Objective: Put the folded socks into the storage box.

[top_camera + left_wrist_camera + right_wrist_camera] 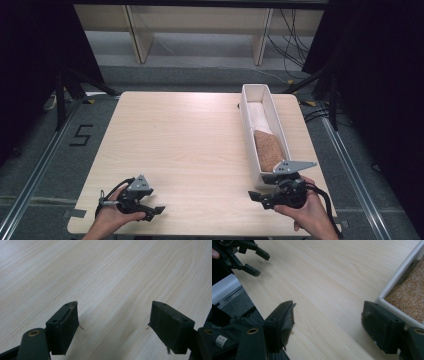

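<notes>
A long white tray (245,131) lies along the right side of the pale wooden table (190,140). Its near half holds a brown grainy pad (268,149) and its far half a white sheet (259,116). My right gripper (259,199) is at the tray's near end, close to the table's front edge, open and holding nothing. In the right gripper view its jaws (328,315) stand wide apart over bare wood, with the tray rim (397,277) and brown pad (409,293) at the right. My left gripper (152,210) sits at the front left, open and holding nothing (113,315).
In the right gripper view the left gripper (255,261) is at the far top left, near the table's edge. Beyond the table stand pale shelf legs (142,40) and loose cables (292,40). A "5" mark (81,135) is on the floor at left.
</notes>
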`<state>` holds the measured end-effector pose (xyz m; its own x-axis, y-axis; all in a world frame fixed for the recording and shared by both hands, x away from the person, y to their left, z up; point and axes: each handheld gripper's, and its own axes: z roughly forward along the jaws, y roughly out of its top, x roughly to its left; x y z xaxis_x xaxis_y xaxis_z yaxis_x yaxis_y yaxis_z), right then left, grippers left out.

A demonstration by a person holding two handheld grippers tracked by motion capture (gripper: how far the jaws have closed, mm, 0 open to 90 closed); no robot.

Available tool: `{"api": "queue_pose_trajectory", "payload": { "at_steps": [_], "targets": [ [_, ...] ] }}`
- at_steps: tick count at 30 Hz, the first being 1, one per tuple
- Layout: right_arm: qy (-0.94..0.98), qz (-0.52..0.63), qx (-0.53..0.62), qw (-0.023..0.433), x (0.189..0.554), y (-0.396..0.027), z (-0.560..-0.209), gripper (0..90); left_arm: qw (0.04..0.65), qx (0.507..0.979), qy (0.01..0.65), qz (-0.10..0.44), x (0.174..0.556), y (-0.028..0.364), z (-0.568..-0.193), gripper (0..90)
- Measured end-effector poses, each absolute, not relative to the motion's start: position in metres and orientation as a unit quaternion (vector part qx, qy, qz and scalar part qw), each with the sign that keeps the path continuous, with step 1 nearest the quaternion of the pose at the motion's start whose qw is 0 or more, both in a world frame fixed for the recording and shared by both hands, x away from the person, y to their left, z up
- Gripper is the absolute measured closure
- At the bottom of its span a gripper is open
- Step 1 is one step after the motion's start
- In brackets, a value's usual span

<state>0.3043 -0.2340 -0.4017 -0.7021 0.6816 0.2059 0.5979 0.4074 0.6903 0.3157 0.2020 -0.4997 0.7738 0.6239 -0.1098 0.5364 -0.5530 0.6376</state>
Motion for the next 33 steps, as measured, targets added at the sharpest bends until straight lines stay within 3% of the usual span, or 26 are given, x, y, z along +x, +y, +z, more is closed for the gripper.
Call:
{"api": "queue_pose_trajectory", "payload": {
  "at_steps": [10, 23, 25, 30, 33],
  "targets": [
    [0.846, 0.382, 0.367, 0.057, 0.292, -0.231, -0.419, 20.9, 0.339, 0.880, 0.327, 0.064, 0.315, 0.201, -0.500, 22.1],
    [0.841, 0.383, 0.375, 0.075, 0.276, -0.239, -0.444, 21.5, 0.338, 0.883, 0.320, 0.061, 0.309, 0.198, -0.500, 22.1],
    [0.835, 0.381, 0.392, 0.062, 0.272, -0.240, -0.448, 21.3, 0.335, 0.884, 0.320, 0.062, 0.309, 0.198, -0.502, 22.1],
    [0.833, 0.398, 0.371, 0.097, 0.271, -0.251, -0.457, 22.7, 0.338, 0.883, 0.320, 0.063, 0.308, 0.197, -0.502, 22.1],
    [0.827, 0.399, 0.384, 0.091, 0.267, -0.257, -0.461, 22.7, 0.335, 0.883, 0.322, 0.065, 0.308, 0.197, -0.503, 22.1]
  ]
}}
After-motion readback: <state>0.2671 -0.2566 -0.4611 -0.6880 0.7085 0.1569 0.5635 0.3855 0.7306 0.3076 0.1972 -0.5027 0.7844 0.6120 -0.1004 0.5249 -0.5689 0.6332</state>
